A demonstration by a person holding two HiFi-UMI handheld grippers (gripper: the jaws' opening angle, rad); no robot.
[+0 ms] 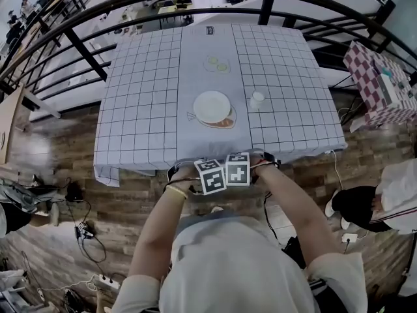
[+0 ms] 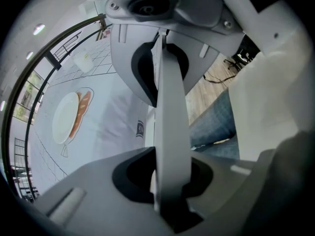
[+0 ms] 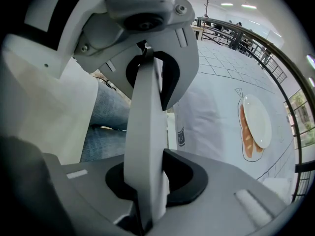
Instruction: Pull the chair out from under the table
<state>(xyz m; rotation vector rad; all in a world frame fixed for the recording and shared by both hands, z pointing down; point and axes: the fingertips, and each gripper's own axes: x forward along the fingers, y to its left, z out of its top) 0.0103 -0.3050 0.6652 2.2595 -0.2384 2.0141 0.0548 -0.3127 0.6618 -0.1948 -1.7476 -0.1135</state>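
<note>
The chair is tucked in at the middle of the counter's near edge, directly below the person's hands. Only its pale, flat top rail shows. The seat and legs are hidden under the checked cloth.

The left gripper and right gripper sit side by side and point down. Each is pinching that rail, with its jaws pressed onto the two faces.

The rail looks stiff and smooth, so it should carry a pull without flexing, but the pads could slide on it if the pull tilts upward. The chair is probably moderately heavy, and its legs are likely to drag on the wooden floor. A level, even draw away from the counter suits it best.

With both grips so near the rail's centre the chair may swivel, and a wider hold would steady it. The cloth hem hangs close by, so snagging it could disturb the plate and cup.
</note>
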